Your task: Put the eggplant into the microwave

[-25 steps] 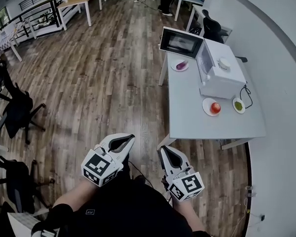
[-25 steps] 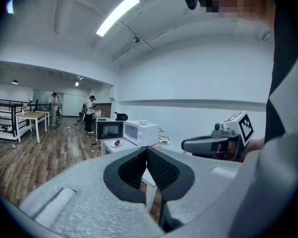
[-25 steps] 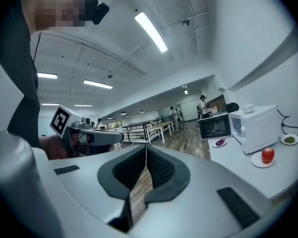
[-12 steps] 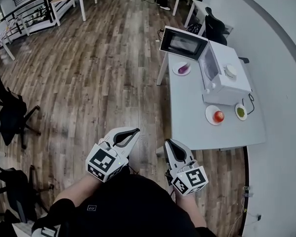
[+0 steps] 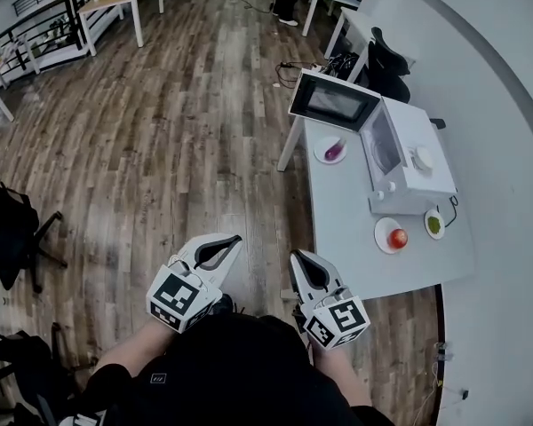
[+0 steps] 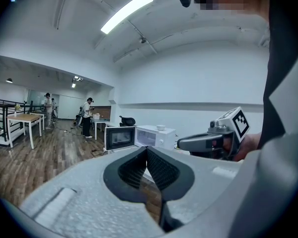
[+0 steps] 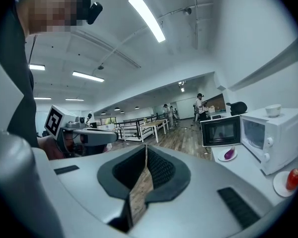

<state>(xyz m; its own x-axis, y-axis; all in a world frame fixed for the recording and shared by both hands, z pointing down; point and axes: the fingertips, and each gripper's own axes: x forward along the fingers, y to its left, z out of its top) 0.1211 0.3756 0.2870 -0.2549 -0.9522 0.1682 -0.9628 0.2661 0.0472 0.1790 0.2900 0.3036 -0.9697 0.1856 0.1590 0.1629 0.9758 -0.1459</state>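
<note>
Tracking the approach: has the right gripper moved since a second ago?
Yes. The right gripper has gone forward toward the table: the table's near corner, then just ahead of its tips, now lies beside it.

Here's the pale grey rectangular surface (image 5: pixel 346 211), standing on the brown wooden plank floor (image 5: pixel 178 149) along the curved white wall. At its far end sits the boxy white microwave (image 5: pixel 413 162), its door swung wide open. Just beside that door lies a round white plate (image 5: pixel 321 155) carrying the purple eggplant (image 5: pixel 335 150). On the microwave's near side there's a second white plate (image 5: pixel 381 231) with a red round fruit (image 5: pixel 397 237), and next to it a smaller white dish (image 5: pixel 434 234) holding something green.
</note>
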